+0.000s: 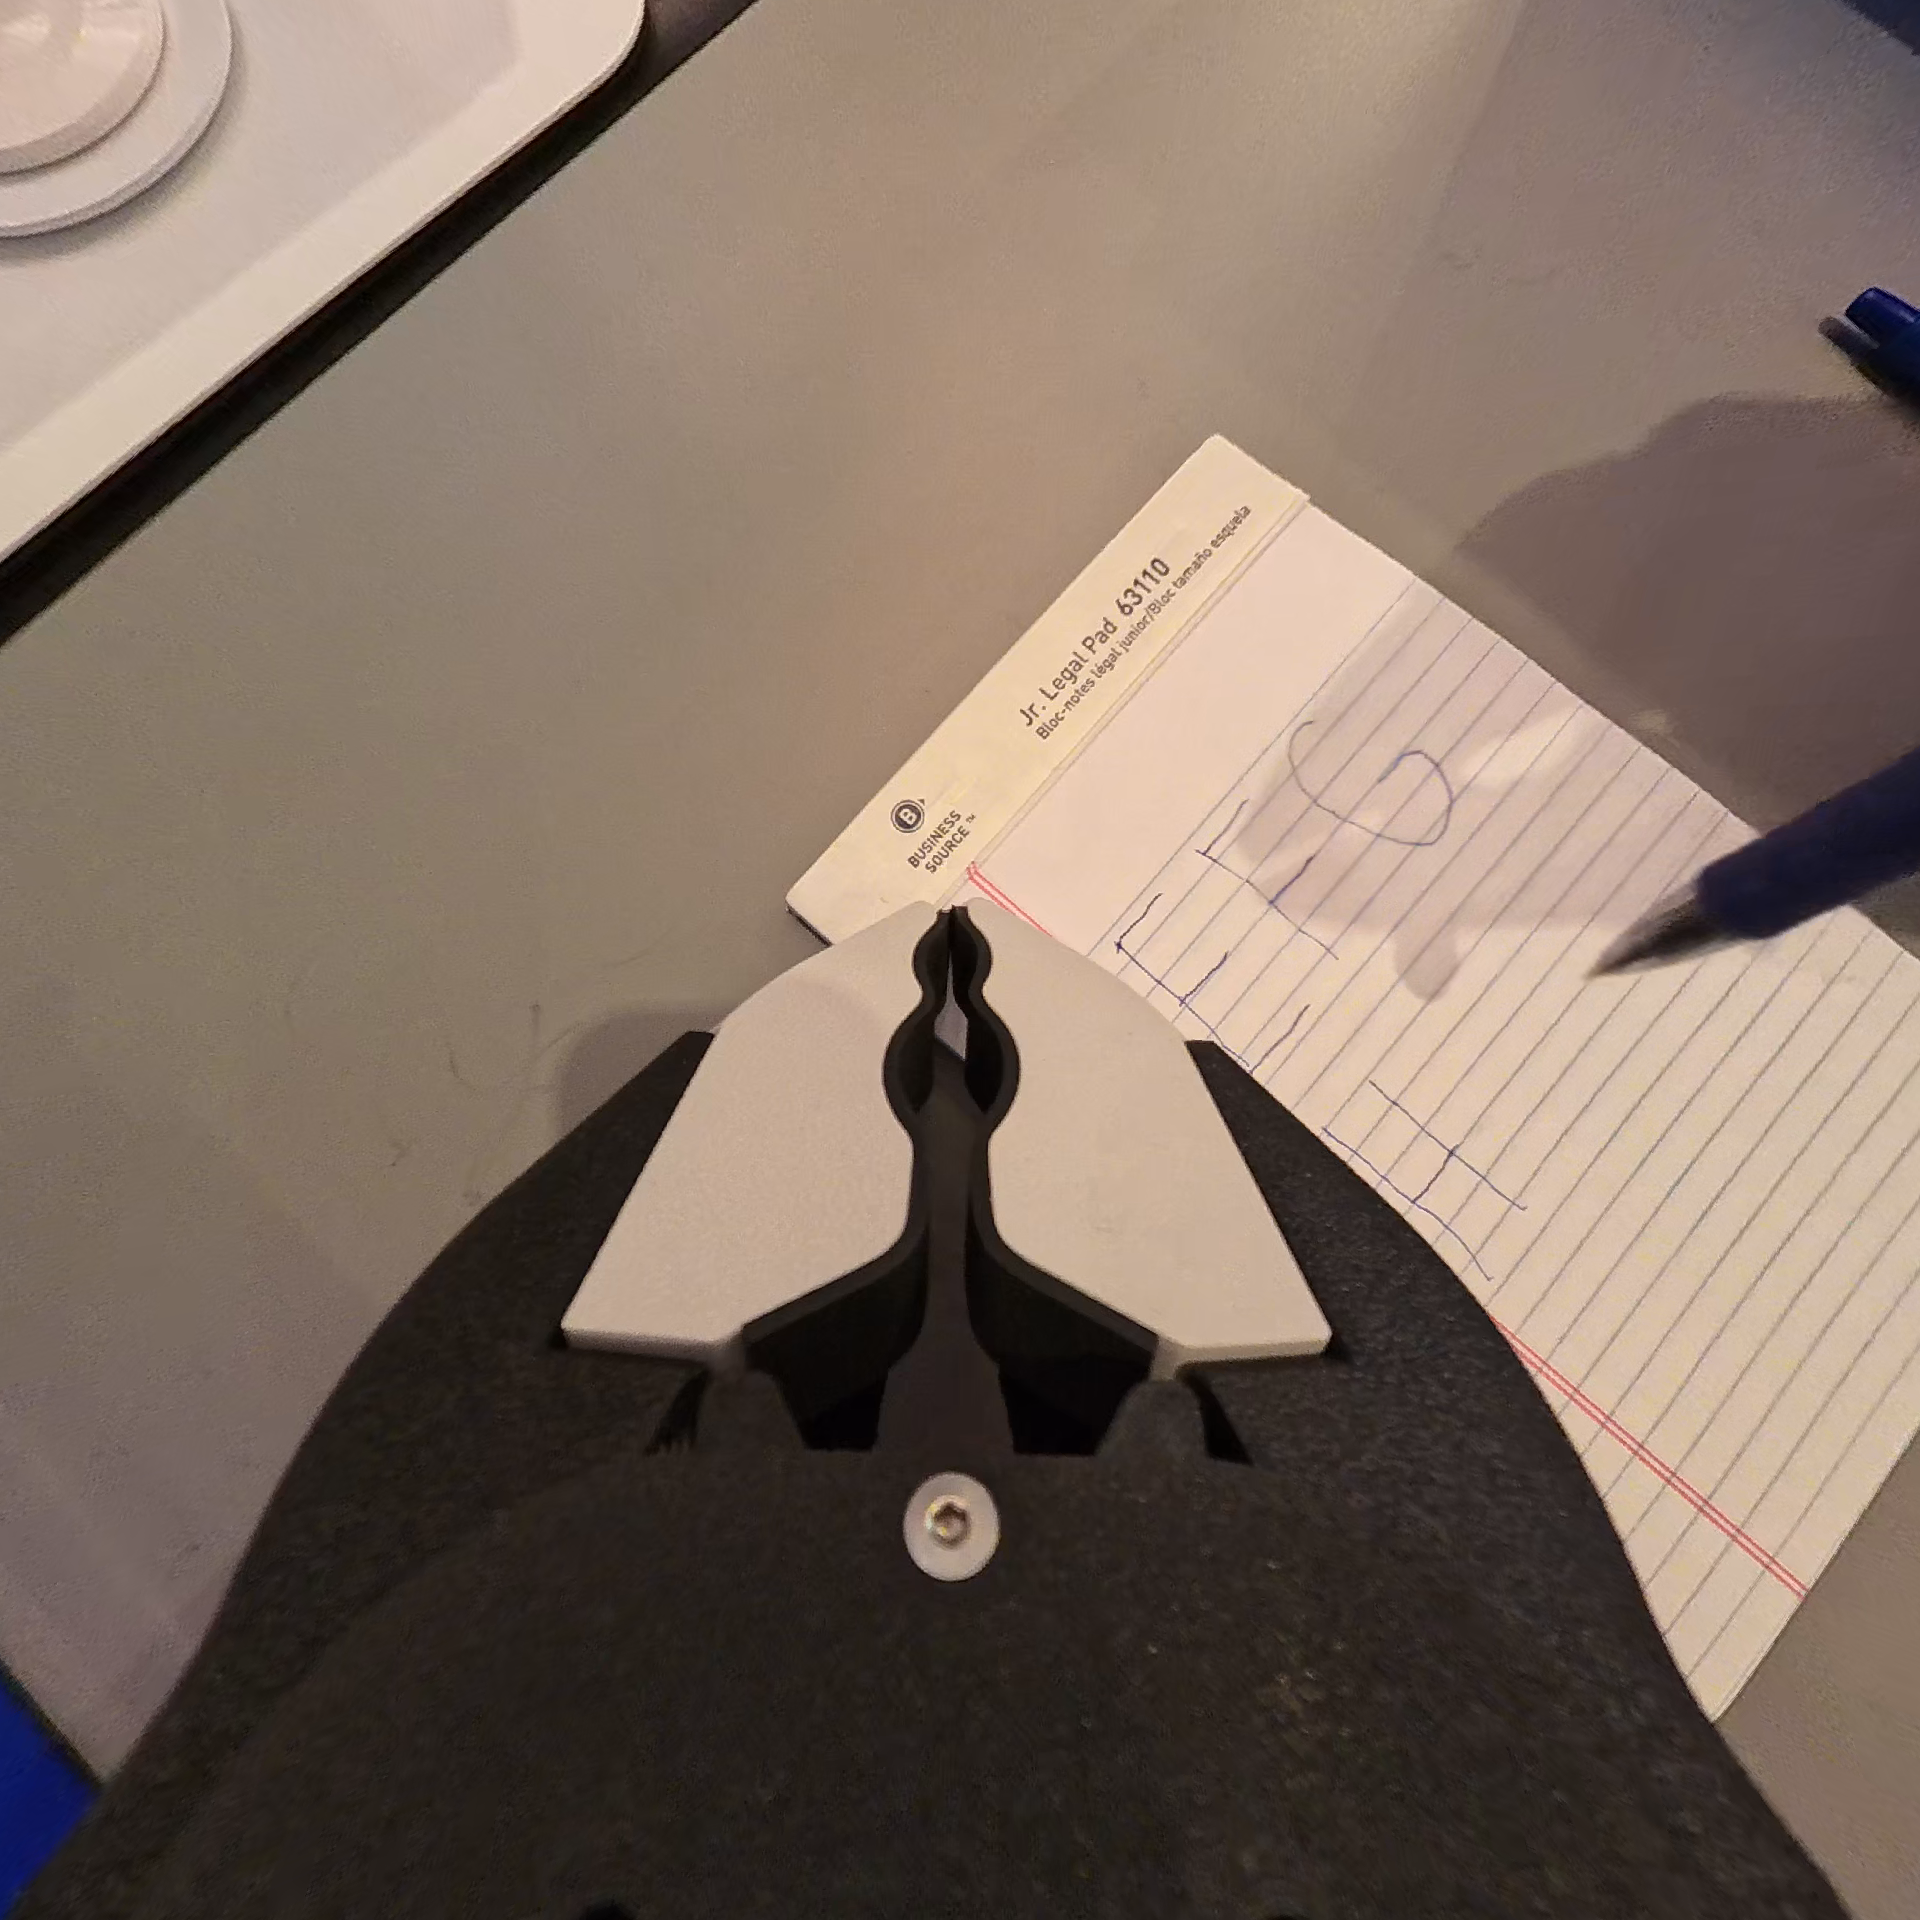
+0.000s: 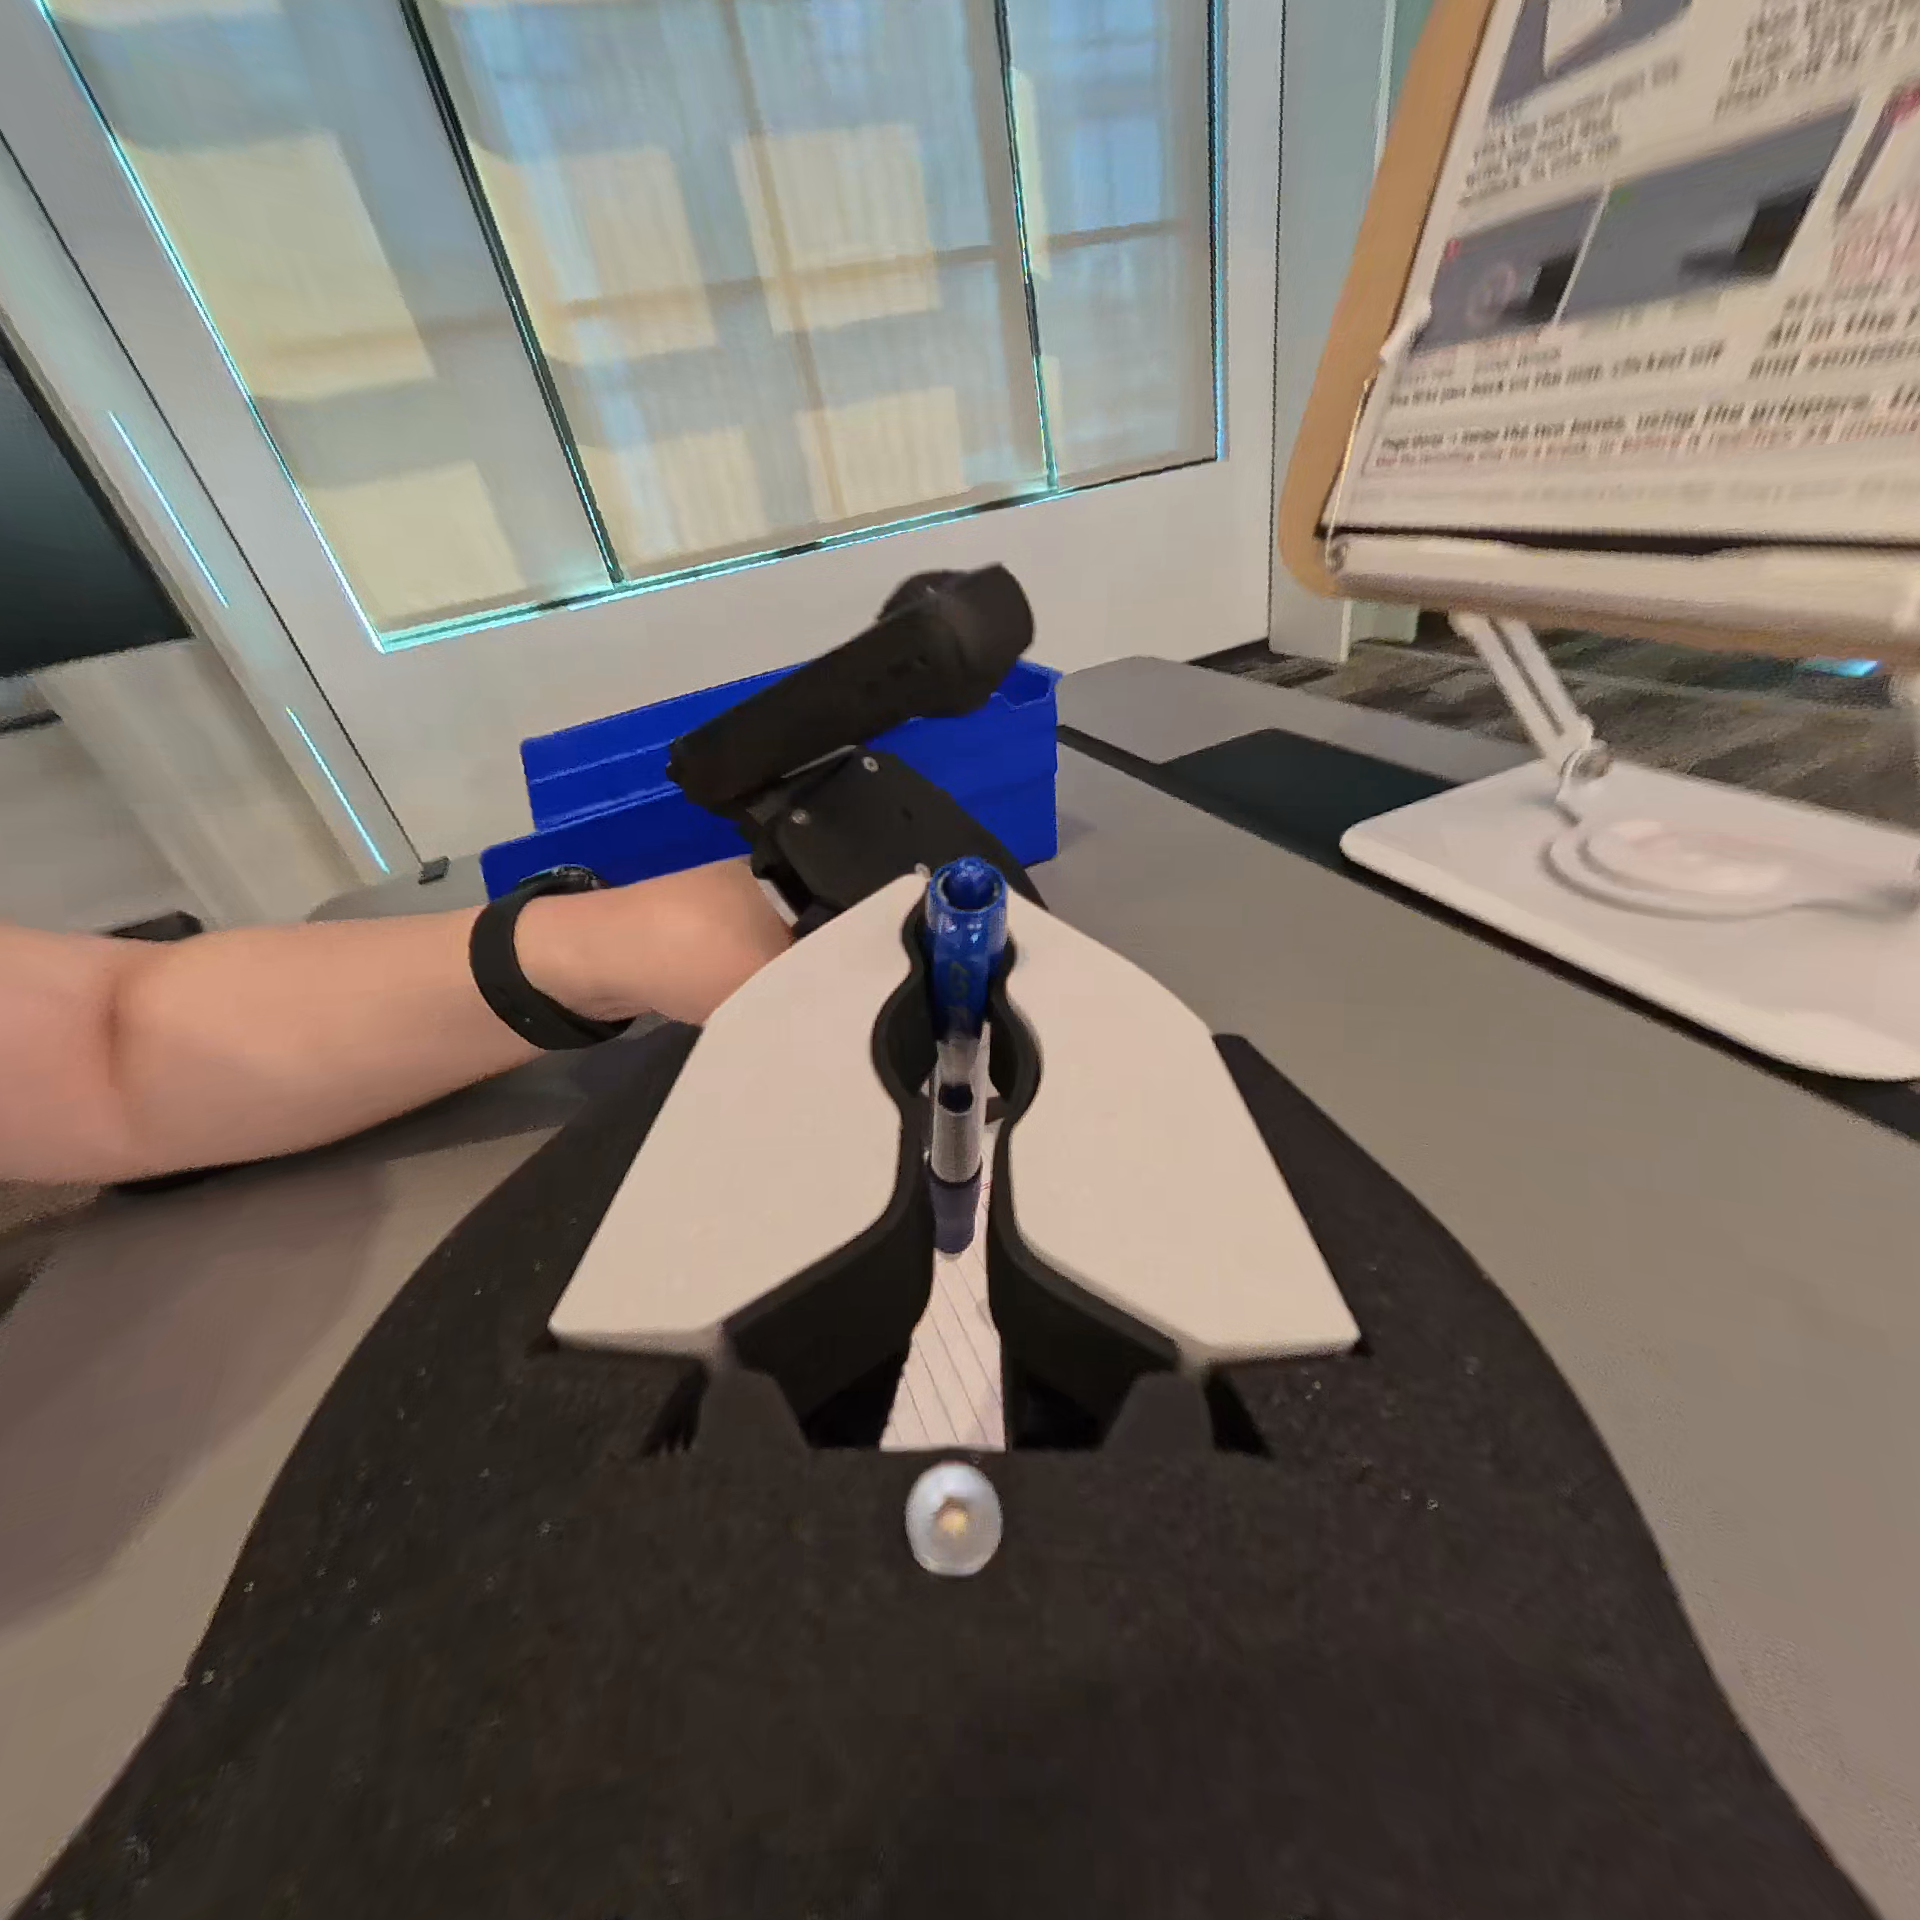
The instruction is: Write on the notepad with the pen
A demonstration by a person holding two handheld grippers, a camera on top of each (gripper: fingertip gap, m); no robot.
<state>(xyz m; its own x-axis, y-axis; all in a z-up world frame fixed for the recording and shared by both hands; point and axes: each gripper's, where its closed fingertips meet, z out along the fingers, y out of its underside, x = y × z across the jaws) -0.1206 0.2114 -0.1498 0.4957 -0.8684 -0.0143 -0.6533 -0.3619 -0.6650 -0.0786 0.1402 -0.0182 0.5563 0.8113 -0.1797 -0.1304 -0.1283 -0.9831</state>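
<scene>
A white lined notepad [image 1: 1455,1039] lies on the grey table, with blue marks on its upper lines. My left gripper [image 1: 954,920] is shut and empty, its tips over the pad's near left corner by the header strip. The blue pen [image 1: 1787,862] comes in from the right, blurred, its tip just above or on the page. In the right wrist view my right gripper [image 2: 961,935] is shut on the pen [image 2: 961,997], which stands between the fingers with its top end up. A strip of lined pad [image 2: 951,1371] shows below the fingers.
A white stand base [image 1: 208,208] sits at the table's far left; it also shows in the right wrist view [image 2: 1662,935], holding a printed sheet [image 2: 1662,260]. A blue bin [image 2: 790,790] stands behind the other gripper [image 2: 862,748], which a person's arm [image 2: 312,1029] holds. A blue cap [image 1: 1881,322] lies at the right edge. About 15 centimeters separates my left fingertips from my right.
</scene>
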